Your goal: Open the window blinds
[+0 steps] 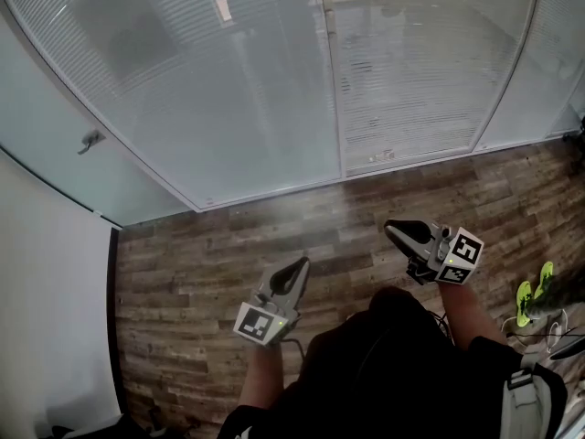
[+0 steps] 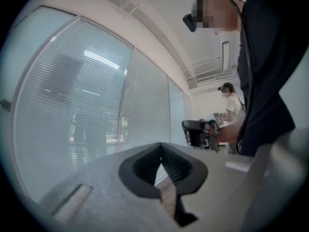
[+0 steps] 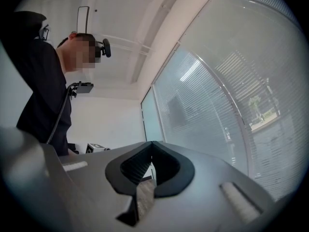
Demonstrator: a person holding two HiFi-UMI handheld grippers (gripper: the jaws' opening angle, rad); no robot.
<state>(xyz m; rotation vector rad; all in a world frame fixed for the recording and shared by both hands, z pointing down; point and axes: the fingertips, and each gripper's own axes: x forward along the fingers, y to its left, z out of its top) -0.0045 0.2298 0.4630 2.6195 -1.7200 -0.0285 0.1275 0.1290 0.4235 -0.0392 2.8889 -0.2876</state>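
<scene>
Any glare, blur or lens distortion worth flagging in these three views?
Head view: milky haze over the blinds and the wood floor beside them. Left gripper view: fisheye bows the window frame; light reflections cross the blinds. Right gripper view: same bowing, dark vignetted corners.

The window blinds (image 1: 256, 90) span the far side of the head view behind glass panels, with an upright frame post (image 1: 334, 90) between two of them. A handle (image 1: 90, 141) sits on the glass panel to the left, beside a wall (image 1: 46, 318) that runs down the left edge. The floor (image 1: 210, 273) lies in front of the glass. Over it, well apart from the blinds, the left gripper (image 1: 302, 263) and right gripper (image 1: 391, 227) are side by side, the right one nearer the glass. A pair of shoes (image 1: 535, 300) lies on the floor at far right.
</scene>
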